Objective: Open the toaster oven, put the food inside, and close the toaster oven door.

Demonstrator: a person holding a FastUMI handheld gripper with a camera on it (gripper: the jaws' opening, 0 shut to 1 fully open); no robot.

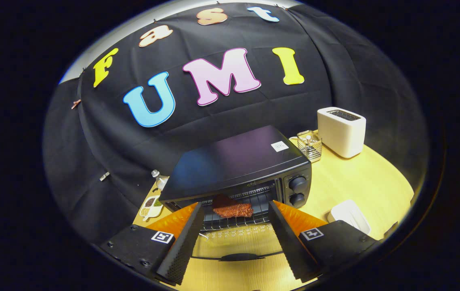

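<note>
Gripper [236, 238]: fingers spread wide, nothing between the pads. Fingers [183, 246] are black with a ribbed/knurled inner face, orange wedge-shaped backing behind each, and a square black-and-white fiducial marker on each black housing block.

Toaster oven [238, 165]: black, boxy, matte-gloss metal top with a small white sticker near the back right corner; print on it too small to read. Two round black knobs [297, 190] stacked on the right front panel. Door [238, 252] is folded down flat toward the gripper, glass pane see-through to the table, dark curved handle along its near edge, lying between the fingers.

Food [232, 209]: reddish-brown slab, rough grainy surface, flat irregular shape, sits on the wire rack inside the oven cavity, just ahead of the fingertips and between their lines.

Table [355, 182]: light wood-grain, smooth. White rounded toaster [341, 131] at the back right, wire basket [309, 146] beside it, just behind the oven's right corner. White rectangular dish [349, 216] near the right finger. Small bottle and a white divided tray with grains left of the oven.
</note>
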